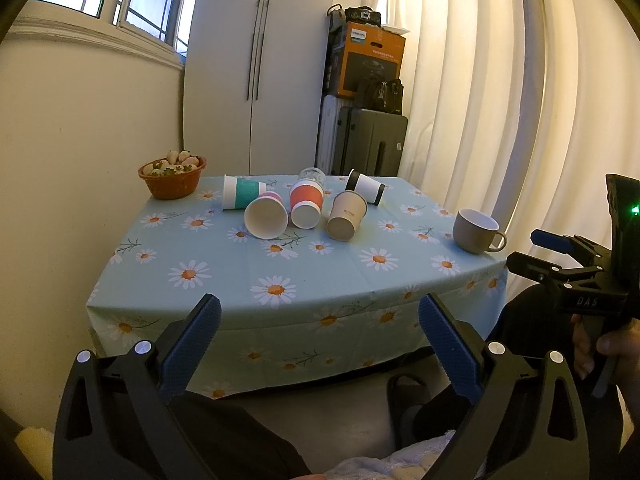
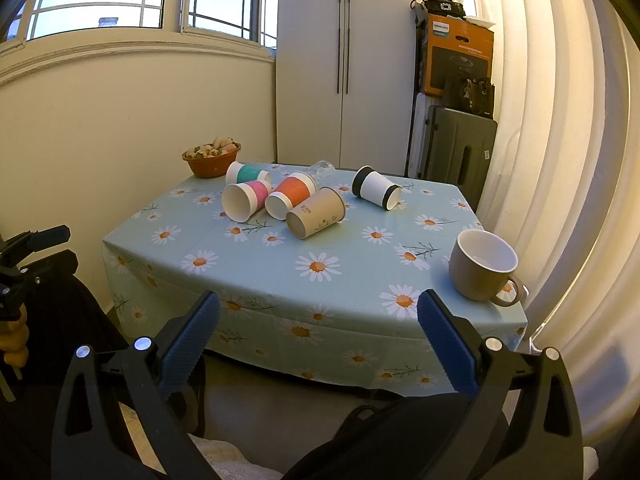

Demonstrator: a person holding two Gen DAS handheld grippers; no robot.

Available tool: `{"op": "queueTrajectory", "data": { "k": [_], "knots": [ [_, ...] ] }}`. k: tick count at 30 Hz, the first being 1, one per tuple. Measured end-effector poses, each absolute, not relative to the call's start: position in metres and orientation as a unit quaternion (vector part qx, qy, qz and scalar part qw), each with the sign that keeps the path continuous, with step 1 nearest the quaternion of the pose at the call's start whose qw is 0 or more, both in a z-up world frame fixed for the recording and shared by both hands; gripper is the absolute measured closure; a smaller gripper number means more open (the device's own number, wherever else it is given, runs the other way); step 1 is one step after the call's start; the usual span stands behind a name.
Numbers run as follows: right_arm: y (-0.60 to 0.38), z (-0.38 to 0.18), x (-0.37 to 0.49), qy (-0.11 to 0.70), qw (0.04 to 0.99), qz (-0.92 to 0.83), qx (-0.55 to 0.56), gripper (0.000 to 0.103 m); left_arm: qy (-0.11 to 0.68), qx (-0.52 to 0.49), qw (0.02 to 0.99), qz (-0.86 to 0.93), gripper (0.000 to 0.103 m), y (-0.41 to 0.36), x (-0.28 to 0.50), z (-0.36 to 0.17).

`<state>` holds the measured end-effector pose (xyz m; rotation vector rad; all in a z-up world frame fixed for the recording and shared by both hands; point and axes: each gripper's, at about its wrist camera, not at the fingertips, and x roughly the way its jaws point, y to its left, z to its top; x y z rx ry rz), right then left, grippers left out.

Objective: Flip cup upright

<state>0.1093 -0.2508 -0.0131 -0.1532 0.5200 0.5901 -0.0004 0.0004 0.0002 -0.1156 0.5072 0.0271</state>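
Observation:
Several paper cups lie on their sides on the daisy tablecloth (image 1: 304,276): a teal-banded one (image 1: 242,192), a pink one (image 1: 267,216), an orange one (image 1: 306,205), a tan one (image 1: 347,216) and a black-and-white one (image 1: 366,186). They also show in the right wrist view, such as the tan cup (image 2: 316,213) and the black-and-white cup (image 2: 377,187). A clear glass (image 1: 312,175) lies behind them. A grey mug (image 2: 483,265) stands upright at the table's right front corner. My left gripper (image 1: 320,316) and right gripper (image 2: 318,312) are open and empty, short of the table's front edge.
An orange bowl of food (image 1: 173,178) sits at the table's far left corner by the wall. A white wardrobe (image 1: 256,80), stacked suitcases and a box (image 1: 370,64) stand behind. Curtains (image 2: 560,140) hang along the right side. The right gripper shows in the left wrist view (image 1: 576,276).

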Motion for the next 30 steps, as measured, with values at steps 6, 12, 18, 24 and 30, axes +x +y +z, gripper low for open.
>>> {"op": "queueTrajectory", "data": {
  "k": [6,12,18,24,30],
  "knots": [
    [-0.2514,-0.013,0.1094,0.253,0.921,0.287,-0.075,0.005,0.251,-0.057,0.966,0.013,0.007,0.0013,-0.0016,-0.0004],
    [-0.2492,-0.0131,0.1107,0.253,0.921,0.287,-0.074,0.005,0.251,-0.057,0.966,0.012,0.007,0.0013,-0.0013,-0.0013],
    [-0.2501,-0.014,0.1091,0.253,0.921,0.287,-0.074,0.005,0.252,-0.056,0.966,0.012,0.007,0.0017,-0.0007,-0.0016],
    [-0.2512,-0.0147,0.1098,0.254,0.921,0.287,-0.075,0.005,0.252,-0.056,0.966,0.013,0.007,0.0013,-0.0005,-0.0016],
    [-0.2504,-0.0147,0.1095,0.254,0.921,0.287,-0.076,0.005,0.252,-0.055,0.966,0.013,0.007,0.0005,0.0001,-0.001]
  ]
}}
